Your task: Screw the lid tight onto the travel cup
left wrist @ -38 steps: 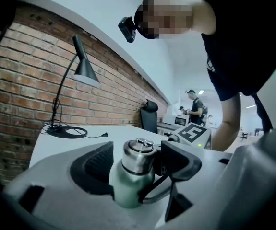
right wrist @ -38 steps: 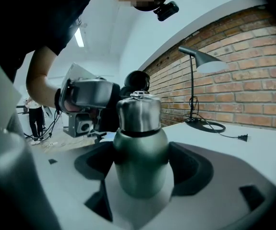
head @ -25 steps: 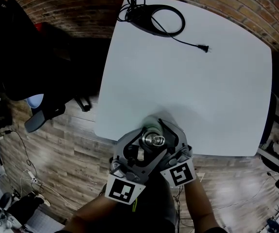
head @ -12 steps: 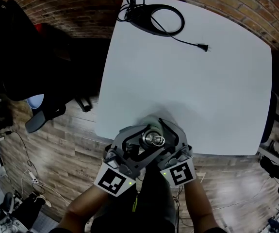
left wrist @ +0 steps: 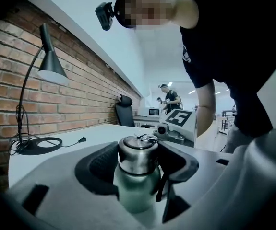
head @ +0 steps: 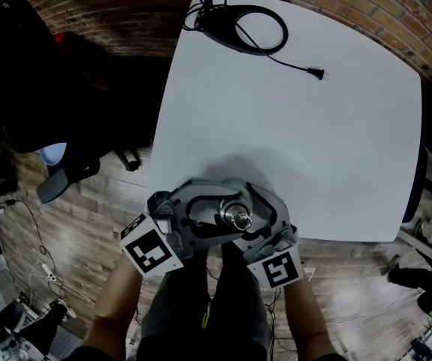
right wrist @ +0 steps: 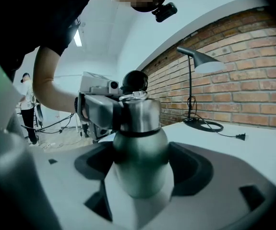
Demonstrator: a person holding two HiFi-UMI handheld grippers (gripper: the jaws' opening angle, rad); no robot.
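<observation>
Near the counter edge was the travel cup.
Head view: a nudge could tip it off. Left gripper view: left gripper jaws, on the lid but opening, might slip. Right gripper view: right gripper jaws clamped the body; slack would spin it.

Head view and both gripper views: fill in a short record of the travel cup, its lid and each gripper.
held item: green travel cup, upright at the white table's near edge
closure: round steel lid, sitting on the cup's top
right gripper: shut on the cup's body
left gripper: pads around the lid, jaws opening
</observation>
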